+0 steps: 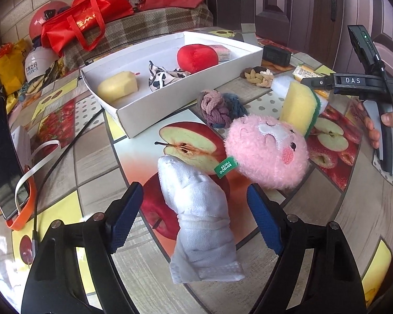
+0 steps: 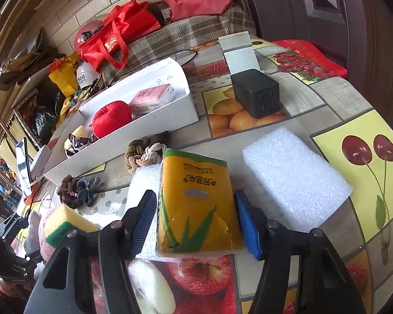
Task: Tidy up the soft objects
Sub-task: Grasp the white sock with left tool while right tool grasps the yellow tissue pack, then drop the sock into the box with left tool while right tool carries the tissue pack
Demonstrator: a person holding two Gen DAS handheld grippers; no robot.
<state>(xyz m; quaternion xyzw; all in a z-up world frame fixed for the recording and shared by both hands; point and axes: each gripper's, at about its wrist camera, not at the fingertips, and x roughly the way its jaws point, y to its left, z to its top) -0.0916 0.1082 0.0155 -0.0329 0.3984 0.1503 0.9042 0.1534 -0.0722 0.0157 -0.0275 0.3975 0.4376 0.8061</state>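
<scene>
The left gripper (image 1: 195, 217) is spread apart around a rolled white sock (image 1: 199, 225) lying on the surface (image 1: 353, 209), pads not yet touching. The right gripper (image 2: 195, 222) is clamped on a yellow tissue pack (image 2: 196, 204). The sock is best pinched across its thick middle, so that the pink plush (image 1: 267, 151) at two o'clock is not snagged. The white box (image 1: 196, 96), at twelve o'clock, is judged the destination. "BAMBOO" is read on the plush's green tag (image 1: 225, 166), "BAMBOO LOVE" on the pack.

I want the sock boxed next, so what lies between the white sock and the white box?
In the left wrist view, only bare fruit-print tablecloth separates the white sock from the white box.
</scene>
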